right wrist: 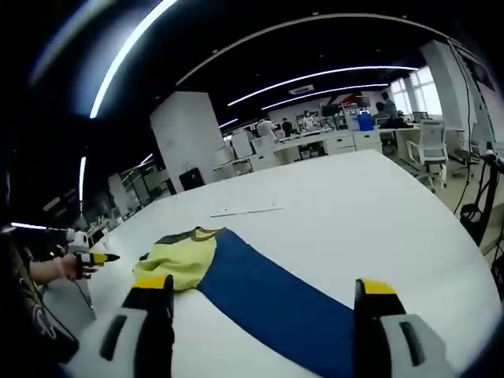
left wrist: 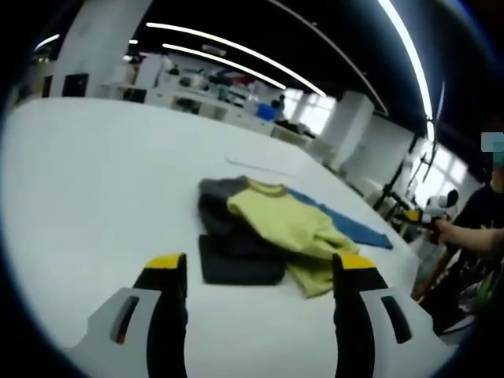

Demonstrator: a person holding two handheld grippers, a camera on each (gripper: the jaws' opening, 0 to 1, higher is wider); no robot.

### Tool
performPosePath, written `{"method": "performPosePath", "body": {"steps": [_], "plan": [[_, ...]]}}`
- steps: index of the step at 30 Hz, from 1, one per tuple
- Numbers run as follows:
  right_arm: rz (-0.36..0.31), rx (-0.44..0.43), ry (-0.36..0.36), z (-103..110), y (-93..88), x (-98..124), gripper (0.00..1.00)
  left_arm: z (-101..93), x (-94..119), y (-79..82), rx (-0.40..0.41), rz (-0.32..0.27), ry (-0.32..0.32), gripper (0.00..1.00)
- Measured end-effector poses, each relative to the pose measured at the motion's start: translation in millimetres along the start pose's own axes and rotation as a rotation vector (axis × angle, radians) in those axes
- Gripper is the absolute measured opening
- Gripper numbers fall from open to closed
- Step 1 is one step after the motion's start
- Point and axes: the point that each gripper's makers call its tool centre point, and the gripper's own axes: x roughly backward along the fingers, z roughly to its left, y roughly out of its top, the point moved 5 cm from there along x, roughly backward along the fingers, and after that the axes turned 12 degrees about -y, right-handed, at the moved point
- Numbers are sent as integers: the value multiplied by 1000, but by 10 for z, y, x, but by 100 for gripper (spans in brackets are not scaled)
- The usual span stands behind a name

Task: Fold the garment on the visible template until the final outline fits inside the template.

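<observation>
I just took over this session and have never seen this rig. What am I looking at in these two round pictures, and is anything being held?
There is no robot arm here. A person holds a two-jaw tool in each hand, and a fisheye camera rides on each one, looking forward along its jaws.

The left gripper view shows the left tool, its yellow-tipped jaws apart, with nothing between them. The right gripper view shows the right tool, likewise open and empty.

Both look across a white table. On it lies a yellow and dark grey garment, crumpled and partly resting on a flat blue template. A thin pale strip lies farther back. An office with desks stands beyond the table.
</observation>
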Motion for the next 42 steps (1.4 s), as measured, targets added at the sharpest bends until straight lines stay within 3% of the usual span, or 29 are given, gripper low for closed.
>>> {"method": "performPosePath", "body": {"steps": [17,26,35,42], "plan": [[-40,7,106,444,30,127,93,52,-40,-29,-6,17,-8,71],[-54,17,178,754,37,167,93,134,-113,-106,-15,66,-10,71],[-27,37,223,889,-21,176,90,284,-167,-182,-30,114,7,62],[-13,23,220,872,-56,193,89,388,-226,-216,-100,154,20,46]]}}
